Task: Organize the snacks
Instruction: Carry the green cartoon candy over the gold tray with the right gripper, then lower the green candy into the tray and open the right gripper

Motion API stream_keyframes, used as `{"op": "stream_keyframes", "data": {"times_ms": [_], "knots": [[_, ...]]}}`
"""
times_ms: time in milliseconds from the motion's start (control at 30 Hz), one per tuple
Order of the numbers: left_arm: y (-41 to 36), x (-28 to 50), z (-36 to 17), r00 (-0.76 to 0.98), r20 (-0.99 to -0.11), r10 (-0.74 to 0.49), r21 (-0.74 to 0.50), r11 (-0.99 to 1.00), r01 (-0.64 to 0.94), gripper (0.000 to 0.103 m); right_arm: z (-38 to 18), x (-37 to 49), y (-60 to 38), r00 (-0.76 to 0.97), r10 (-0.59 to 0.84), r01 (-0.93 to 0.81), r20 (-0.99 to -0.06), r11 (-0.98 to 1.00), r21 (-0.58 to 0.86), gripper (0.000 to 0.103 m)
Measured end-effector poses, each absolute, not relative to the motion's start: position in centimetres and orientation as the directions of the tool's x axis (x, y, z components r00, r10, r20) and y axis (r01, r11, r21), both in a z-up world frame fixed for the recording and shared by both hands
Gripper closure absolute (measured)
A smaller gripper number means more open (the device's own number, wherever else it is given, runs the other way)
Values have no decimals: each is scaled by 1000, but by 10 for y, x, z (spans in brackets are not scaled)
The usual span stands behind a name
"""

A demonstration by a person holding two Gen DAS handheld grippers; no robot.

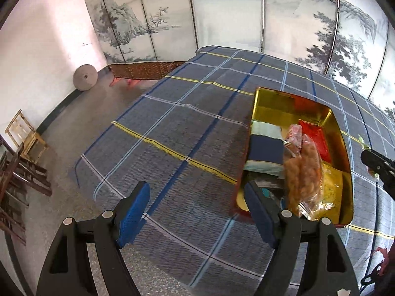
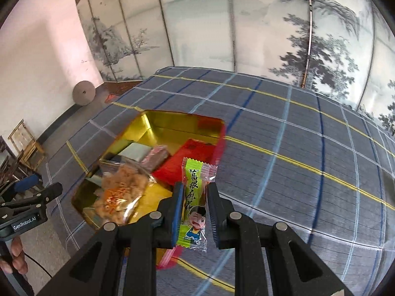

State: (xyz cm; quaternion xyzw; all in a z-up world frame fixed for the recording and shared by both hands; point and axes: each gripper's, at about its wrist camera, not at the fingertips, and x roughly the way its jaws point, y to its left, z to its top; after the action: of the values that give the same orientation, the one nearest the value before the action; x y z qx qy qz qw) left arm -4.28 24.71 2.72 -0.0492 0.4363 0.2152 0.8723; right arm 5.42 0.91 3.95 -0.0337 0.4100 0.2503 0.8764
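Green snack packet (image 2: 194, 197) upright, clamped between the fingers of the right gripper (image 2: 195, 192), held above the checked cloth (image 2: 296, 135) just beside the gold tin (image 2: 148, 123). Tin holds a red packet (image 2: 195, 151), fried-snack bag (image 2: 121, 190), blue box (image 1: 265, 148). Left gripper (image 1: 197, 212) spread apart, empty, over the cloth beside the tin.

This looks like a room in a traditional home. A folding screen (image 1: 222, 12) with ink landscapes fills the top, a plaid cloth (image 1: 172, 128) covers the centre, wooden chairs (image 1: 22, 172) stand at left, and a round millstone (image 1: 85, 77) leans on the pink wall (image 1: 44, 37).
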Motion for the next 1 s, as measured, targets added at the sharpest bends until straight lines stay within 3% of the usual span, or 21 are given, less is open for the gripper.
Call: {"op": "stream_keyframes", "data": {"times_ms": [1000], "knots": [[290, -59, 27, 479, -792, 379, 113, 862, -495, 22, 16, 53, 65, 477, 398, -532, -783, 841, 103, 83]]}}
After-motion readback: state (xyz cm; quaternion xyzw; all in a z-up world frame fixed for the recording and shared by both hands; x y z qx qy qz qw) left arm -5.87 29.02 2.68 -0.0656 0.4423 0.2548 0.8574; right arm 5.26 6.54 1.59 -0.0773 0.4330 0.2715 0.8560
